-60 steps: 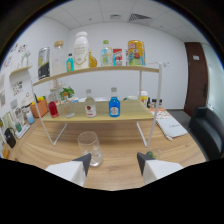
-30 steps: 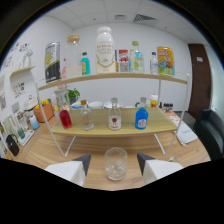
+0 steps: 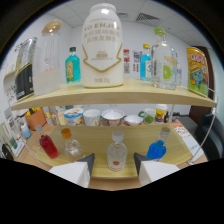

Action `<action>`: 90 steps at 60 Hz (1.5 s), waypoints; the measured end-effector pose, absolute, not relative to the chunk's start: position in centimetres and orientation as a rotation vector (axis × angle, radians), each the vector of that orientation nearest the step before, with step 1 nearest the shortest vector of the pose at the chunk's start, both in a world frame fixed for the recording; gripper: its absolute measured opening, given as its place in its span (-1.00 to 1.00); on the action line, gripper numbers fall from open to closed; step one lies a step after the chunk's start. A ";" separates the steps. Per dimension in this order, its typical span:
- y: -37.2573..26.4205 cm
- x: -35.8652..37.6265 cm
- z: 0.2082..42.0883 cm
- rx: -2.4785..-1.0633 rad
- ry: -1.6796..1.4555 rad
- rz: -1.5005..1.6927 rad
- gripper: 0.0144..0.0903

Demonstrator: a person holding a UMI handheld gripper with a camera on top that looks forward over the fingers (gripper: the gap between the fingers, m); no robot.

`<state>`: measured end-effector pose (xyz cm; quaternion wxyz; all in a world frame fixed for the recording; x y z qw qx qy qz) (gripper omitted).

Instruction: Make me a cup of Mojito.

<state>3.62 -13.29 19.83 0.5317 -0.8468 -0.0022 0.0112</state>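
Note:
My gripper (image 3: 114, 161) is open and holds nothing; its two white fingers (image 3: 75, 172) sit low in front of a two-level wooden shelf (image 3: 115, 90). A clear bottle with a red label (image 3: 116, 154) stands on the lower level, just ahead of the gap between the fingers, apart from them. A blue bottle (image 3: 157, 148) is to its right. A small orange-capped bottle (image 3: 70, 145) and a red bottle (image 3: 47, 145) are to its left. On the top level stand a large white jar (image 3: 102, 47), a teal bottle (image 3: 72, 65) and a clear green-capped bottle (image 3: 163, 60).
A row of paper cups (image 3: 112, 118) lines the back of the lower level. A yellow can (image 3: 197, 70) stands at the top level's right end, a tall clear jar (image 3: 47, 57) and a black canister (image 3: 25, 70) at its left. White wall behind.
The gripper has moved up and closer to the shelf. The drinking glass that stood on the table between the fingers has dropped out of view. The bottles now look much larger.

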 end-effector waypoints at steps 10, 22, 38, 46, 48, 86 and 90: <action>-11.5 3.8 18.3 -2.051 0.012 0.025 -0.02; -11.0 4.3 18.0 -2.039 0.034 0.026 -0.43; -12.3 4.9 19.3 -2.014 0.023 0.023 -0.48; -14.5 5.7 21.3 -1.983 0.003 0.018 -0.49; -15.2 6.1 21.7 -1.979 0.003 0.013 -0.49; -23.0 15.3 15.4 -2.075 -0.151 -0.422 -0.49; -22.8 15.9 16.0 -2.046 -0.301 -0.583 -0.49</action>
